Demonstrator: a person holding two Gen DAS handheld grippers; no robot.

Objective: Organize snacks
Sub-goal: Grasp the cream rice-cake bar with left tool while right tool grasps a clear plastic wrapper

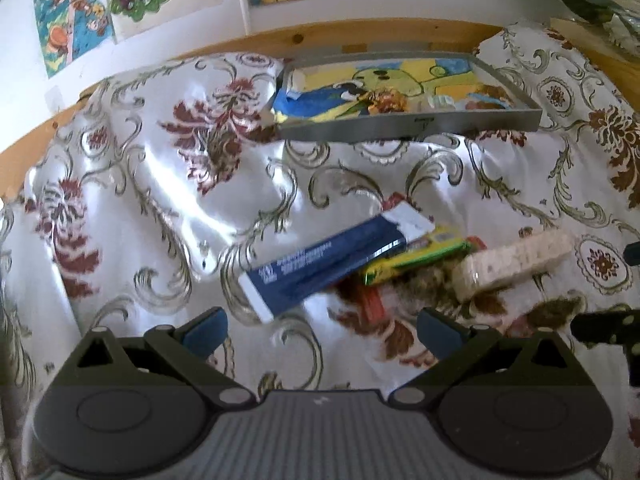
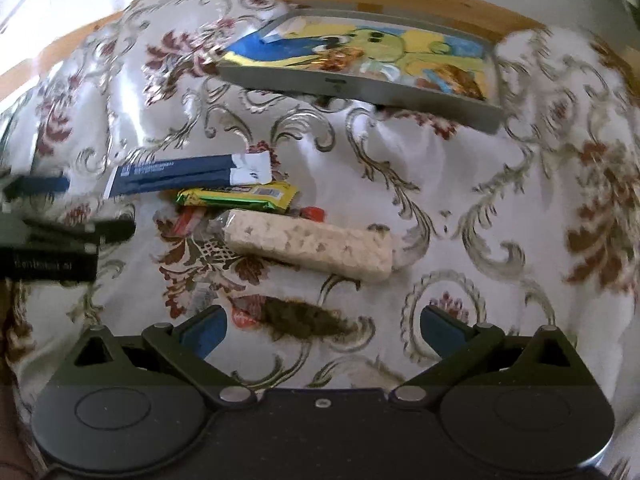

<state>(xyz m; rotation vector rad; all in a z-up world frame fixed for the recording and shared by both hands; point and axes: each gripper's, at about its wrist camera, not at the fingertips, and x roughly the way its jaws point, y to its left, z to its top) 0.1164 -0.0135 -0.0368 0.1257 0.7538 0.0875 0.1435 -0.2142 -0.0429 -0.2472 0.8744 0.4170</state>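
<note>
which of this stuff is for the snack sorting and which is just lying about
Job: blue bar, green bar, red snack, rice bar, tray, both tongs, left and right, open.

Lying about: floral cloth, wall pictures, wooden rail.

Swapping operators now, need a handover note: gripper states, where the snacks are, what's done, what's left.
Left hand-held gripper: open, empty, hovering just short of the blue bar.
Right hand-held gripper: open, empty, near the puffed rice bar.
Loose on the cloth, in one pile: blue bar, green-yellow bar, a red wrapper partly under them, puffed rice bar.
Grey tray at the back already holds a few wrapped items.
Left: move those four into the tray.
</note>
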